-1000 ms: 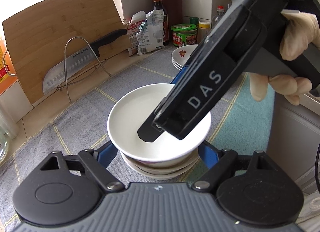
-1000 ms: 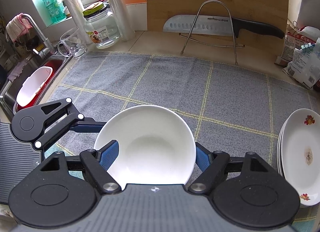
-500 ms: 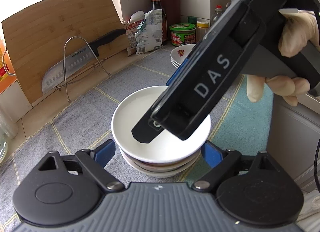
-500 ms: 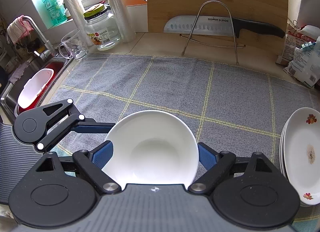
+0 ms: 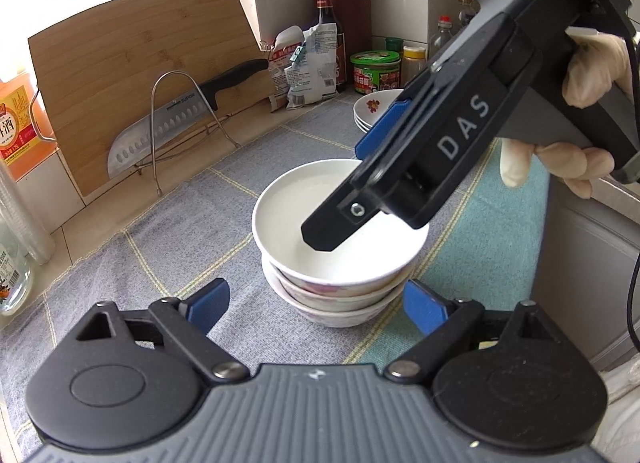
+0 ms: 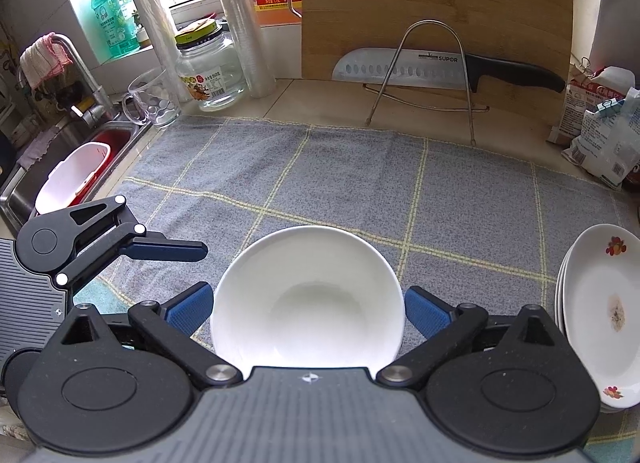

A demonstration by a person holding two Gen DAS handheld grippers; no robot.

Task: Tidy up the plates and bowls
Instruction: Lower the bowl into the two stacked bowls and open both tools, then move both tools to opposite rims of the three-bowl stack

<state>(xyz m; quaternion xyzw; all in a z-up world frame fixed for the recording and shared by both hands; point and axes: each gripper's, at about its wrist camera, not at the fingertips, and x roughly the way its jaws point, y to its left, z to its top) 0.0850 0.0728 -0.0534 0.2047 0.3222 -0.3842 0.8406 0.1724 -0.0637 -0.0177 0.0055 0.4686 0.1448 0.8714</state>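
The left gripper (image 5: 316,301) has its fingers spread wide, just near of a stack of bowls (image 5: 340,259) on the gray cloth (image 6: 360,183). The right gripper (image 6: 306,307) hangs over the top bowl, fingers wide and holding nothing. Plates (image 6: 600,311) sit stacked at the right. A knife (image 6: 440,67) leans far back.

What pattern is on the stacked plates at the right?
White plates with small red-orange floral motifs near the rim; clearest in the right wrist view.
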